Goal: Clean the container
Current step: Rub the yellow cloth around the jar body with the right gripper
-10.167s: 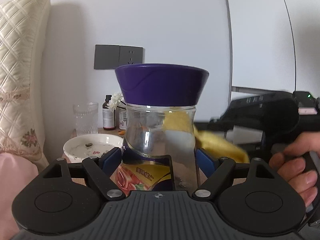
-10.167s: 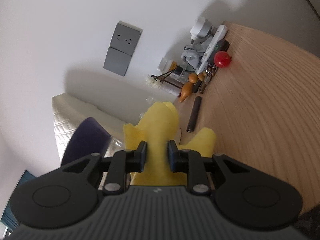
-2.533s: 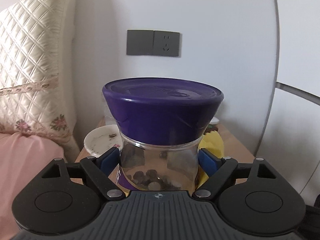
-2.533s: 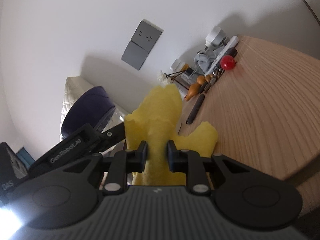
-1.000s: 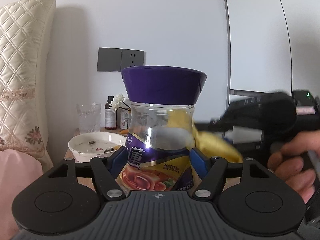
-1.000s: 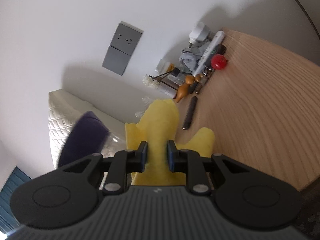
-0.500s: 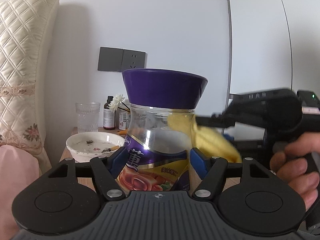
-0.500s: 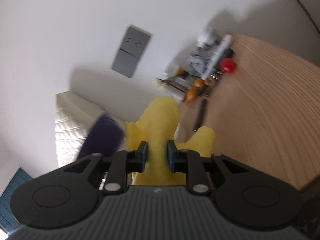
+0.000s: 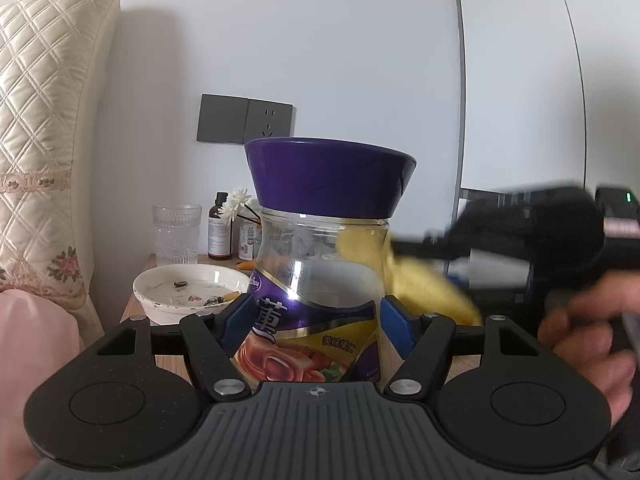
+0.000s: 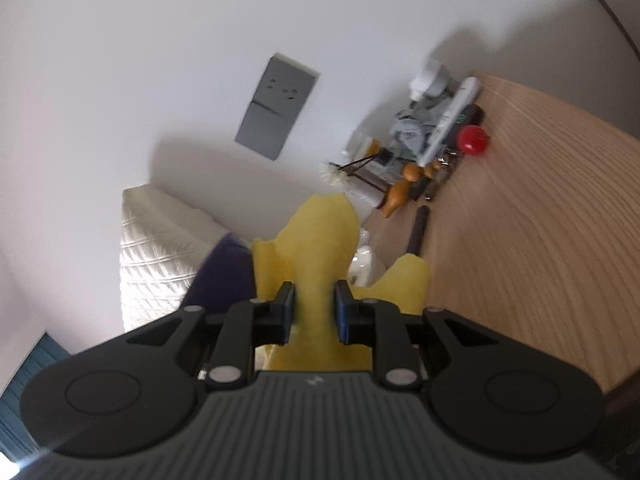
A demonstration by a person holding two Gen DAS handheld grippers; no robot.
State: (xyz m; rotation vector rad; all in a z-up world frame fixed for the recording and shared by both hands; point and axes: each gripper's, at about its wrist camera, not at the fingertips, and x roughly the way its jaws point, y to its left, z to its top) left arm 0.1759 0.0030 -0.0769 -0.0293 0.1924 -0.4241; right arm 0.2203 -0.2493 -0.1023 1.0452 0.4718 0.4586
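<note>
A clear plastic jar [image 9: 320, 268] with a purple lid [image 9: 328, 176] and a purple-and-yellow label stands upright between my left gripper's blue pads [image 9: 236, 316], which press on both its sides. My left gripper [image 9: 316, 320] is shut on the jar. A yellow cloth [image 10: 316, 248] is pinched between the pads of my right gripper [image 10: 314, 312]. In the left wrist view the cloth [image 9: 416, 276] lies against the jar's right far side just under the lid, with the blurred right gripper and a hand [image 9: 584, 332] behind it. The purple lid [image 10: 228, 272] shows left of the cloth.
A wooden bedside table [image 10: 540, 220] carries a dirty white bowl [image 9: 188, 292], a ribbed glass [image 9: 176, 234], a brown bottle [image 9: 219, 228], a red ball [image 10: 473, 139], a power strip and small clutter by the wall. A quilted cream headboard [image 9: 44, 128] rises on the left. A grey socket plate [image 9: 246, 125] is behind.
The right gripper and hand have blurred and shifted slightly beside the jar, with the cloth still against its right side. The jar stays in the left gripper.
</note>
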